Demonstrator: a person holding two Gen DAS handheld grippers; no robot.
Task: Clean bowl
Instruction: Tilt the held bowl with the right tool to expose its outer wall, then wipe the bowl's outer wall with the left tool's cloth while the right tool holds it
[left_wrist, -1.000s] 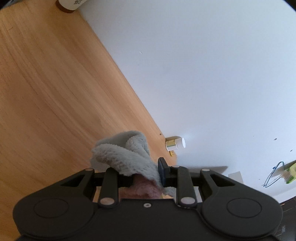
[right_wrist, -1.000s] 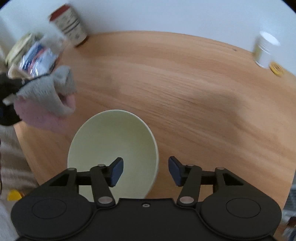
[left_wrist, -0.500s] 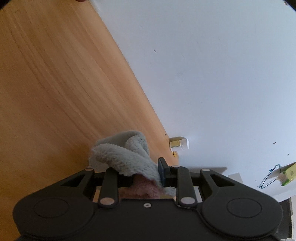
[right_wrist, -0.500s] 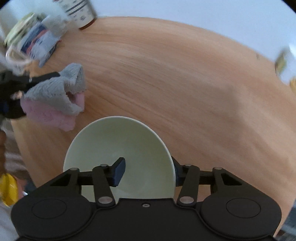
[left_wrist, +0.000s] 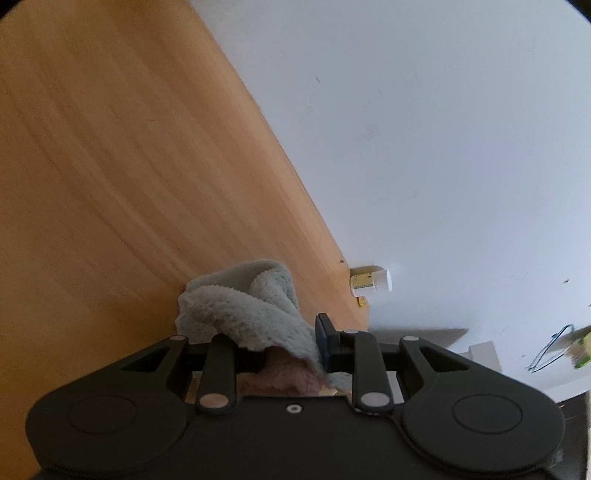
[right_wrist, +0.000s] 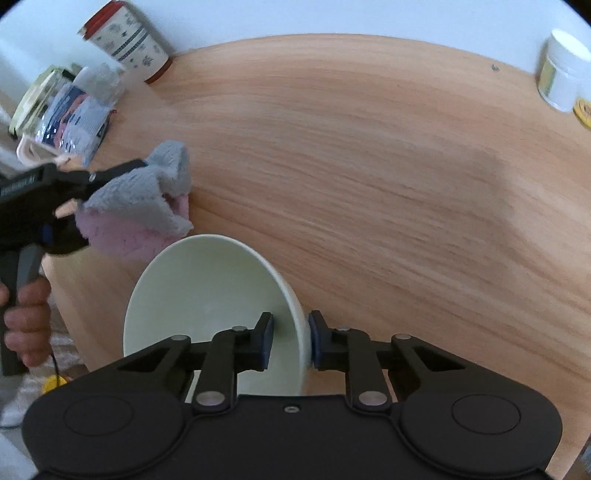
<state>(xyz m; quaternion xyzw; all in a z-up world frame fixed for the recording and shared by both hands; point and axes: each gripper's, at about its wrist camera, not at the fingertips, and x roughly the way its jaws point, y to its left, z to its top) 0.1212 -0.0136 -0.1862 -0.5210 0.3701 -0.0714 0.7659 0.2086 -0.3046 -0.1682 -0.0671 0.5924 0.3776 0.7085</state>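
Note:
A pale green bowl (right_wrist: 207, 295) sits tipped on the wooden table (right_wrist: 369, 166), its opening facing left. My right gripper (right_wrist: 290, 332) straddles the bowl's right wall, one pad inside and one outside, and its jaws are closing onto that wall. My left gripper (right_wrist: 110, 173) is shut on a fluffy grey and pink cloth (right_wrist: 140, 199), which hangs just above and left of the bowl's rim. In the left wrist view the same cloth (left_wrist: 251, 310) bulges out between that gripper's (left_wrist: 273, 343) jaws and hides the left fingertip.
A patterned cup with a red rim (right_wrist: 125, 40) and a glass jar with a packet (right_wrist: 66, 107) stand at the table's far left. A white jar (right_wrist: 561, 74) stands far right by the wall. A person's hand (right_wrist: 26, 317) grips the left tool's handle.
The right jaws have come together around the bowl's wall, and the bowl now stands more tipped. The left gripper has brought the cloth down towards the bowl's rim.

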